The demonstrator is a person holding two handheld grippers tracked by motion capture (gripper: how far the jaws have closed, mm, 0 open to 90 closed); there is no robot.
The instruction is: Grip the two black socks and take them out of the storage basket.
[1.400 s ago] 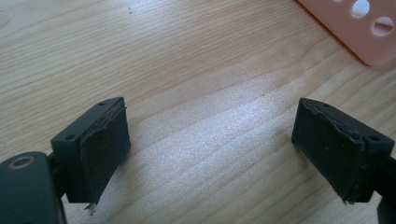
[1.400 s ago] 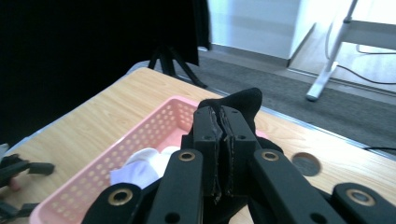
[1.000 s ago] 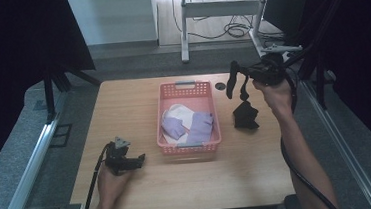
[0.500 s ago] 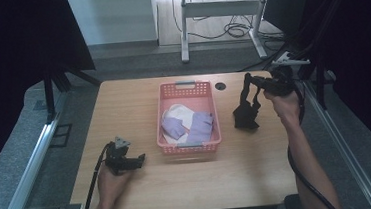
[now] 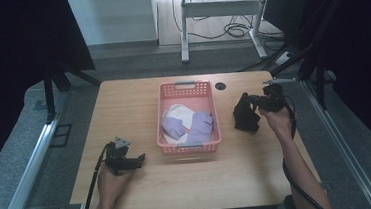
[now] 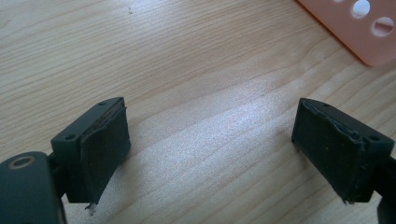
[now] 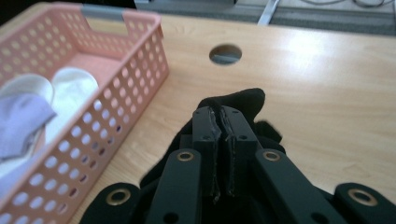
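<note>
The right gripper [image 5: 254, 103] has its two black jaws pinched together on a crumpled piece of black fabric [image 5: 245, 116], a soft dark garment, perhaps a sock or glove, though I cannot tell which. In the right gripper view the jaws meet with only a sliver of cloth [image 7: 243, 100] showing above their tips, and the rest of it bulges out to either side below them. From the high view the bundle hangs from the jaws low over the light wooden table [image 5: 137, 95], at or just above its surface; whether it touches is hard to say.

What the coming move turns on, as I judge it, is the sideways relation: the pink perforated plastic basket [image 5: 182, 87] stands at the table's middle, to the left of the held cloth and just beside it. It already holds white and lavender fabric pieces [image 5: 189, 125]. If the cloth is meant for the basket, it must travel leftward and clear the near wall, which in the right gripper view [image 7: 140, 60] stands as high as the jaws, if not higher.

The right hand is plainly the nearer one. The left gripper [image 5: 139, 161] rests on the table at the basket's front left corner, jaws spread wide with only bare wood between them.
</note>
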